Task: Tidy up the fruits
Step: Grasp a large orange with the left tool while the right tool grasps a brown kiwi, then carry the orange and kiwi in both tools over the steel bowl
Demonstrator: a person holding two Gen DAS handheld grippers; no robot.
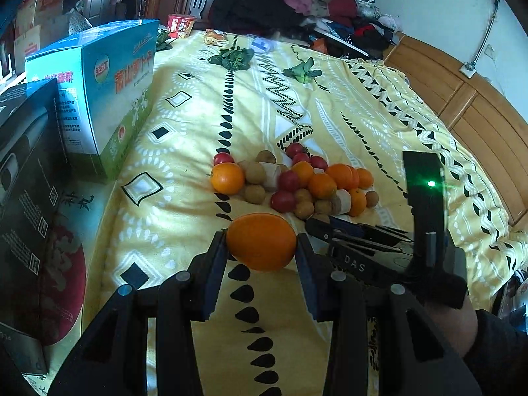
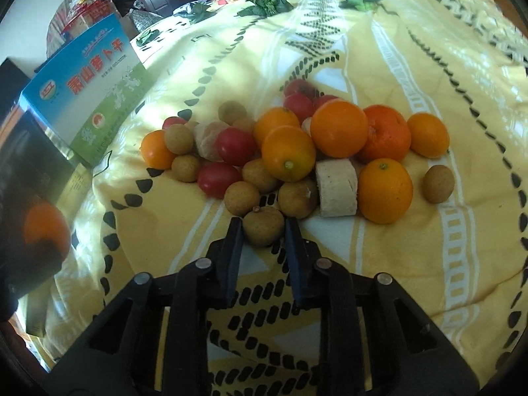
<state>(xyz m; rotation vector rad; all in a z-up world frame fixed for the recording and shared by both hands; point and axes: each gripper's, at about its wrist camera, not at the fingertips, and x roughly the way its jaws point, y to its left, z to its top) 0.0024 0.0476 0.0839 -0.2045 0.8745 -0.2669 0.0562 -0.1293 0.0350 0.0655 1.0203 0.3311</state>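
Fruits [image 2: 297,151] lie heaped on a yellow patterned bedspread [image 2: 429,231]: oranges, red cherry tomatoes, brown longans and a few pale cut chunks, all touching or just beside one another. The left gripper [image 1: 262,246] holds an orange [image 1: 261,241] between its two fingers, clamped at the fruit's left and right sides and lifted clear of the cloth, on the near side of the heap. The right gripper [image 2: 264,231] has its jaws narrow and pressed on a longan [image 2: 263,226] at the near edge of the pile; that longan touches two more longans just behind it. One pale chunk [image 2: 336,188] lies to the right of these, beside another orange [image 2: 384,191]. A lone longan [image 2: 439,180] sits a little apart at the far right of the heap. To the left stands a blue and green carton [image 2: 92,92] with red lettering, and nearer still a dark box [image 1: 29,171]. Green leafy sprigs [image 1: 234,57] lie at the far end of the bed, and a pile of clothes [image 1: 290,0] rises behind them
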